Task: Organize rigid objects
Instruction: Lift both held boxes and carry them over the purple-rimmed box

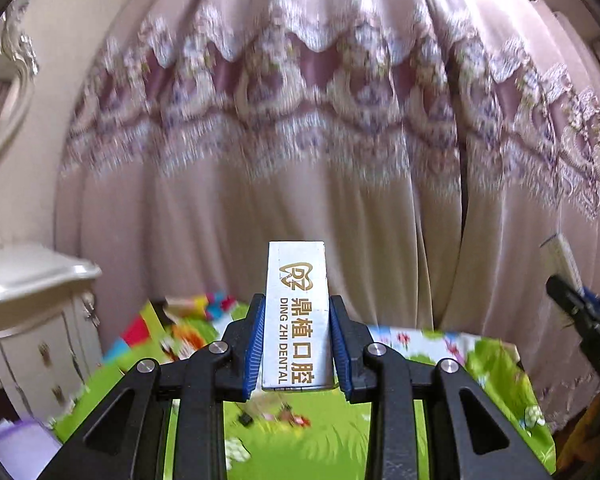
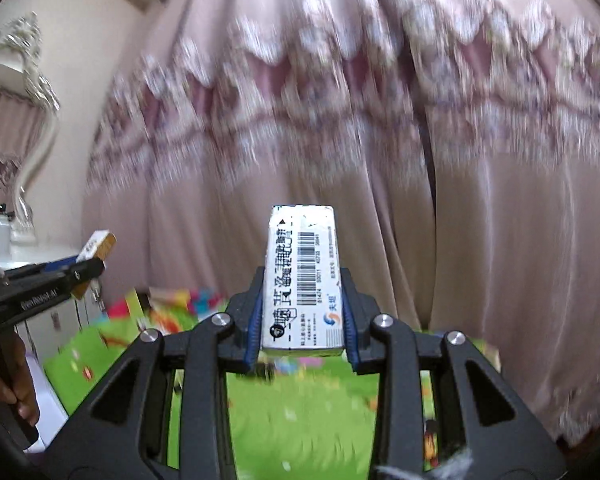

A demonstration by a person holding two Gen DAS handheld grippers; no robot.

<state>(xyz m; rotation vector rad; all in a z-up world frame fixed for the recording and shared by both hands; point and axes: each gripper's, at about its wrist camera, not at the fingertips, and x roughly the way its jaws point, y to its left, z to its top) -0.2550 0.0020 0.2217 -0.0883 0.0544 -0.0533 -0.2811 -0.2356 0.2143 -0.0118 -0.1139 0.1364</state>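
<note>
My left gripper [image 1: 297, 340] is shut on a white box with gold dental lettering [image 1: 295, 316], held lengthwise and sticking out past the blue pads. My right gripper [image 2: 303, 312] is shut on a white box with a barcode label [image 2: 302, 276], also pointing forward. Both are held level, high above a green cartoon play mat [image 1: 320, 436], facing the curtain. In the right wrist view the left gripper [image 2: 80, 268] shows at the left edge with its box [image 2: 96, 246] and a hand [image 2: 16, 388] on the handle. The right gripper's tip [image 1: 576, 308] shows at the left view's right edge.
A pink curtain with a lace band [image 1: 300, 120] fills the view ahead. A white ornate dresser [image 1: 32, 280] with a mirror frame [image 1: 16, 80] stands at the left. Colourful toy pieces [image 1: 200, 312] lie on the far part of the play mat. A purple object [image 1: 16, 440] sits at lower left.
</note>
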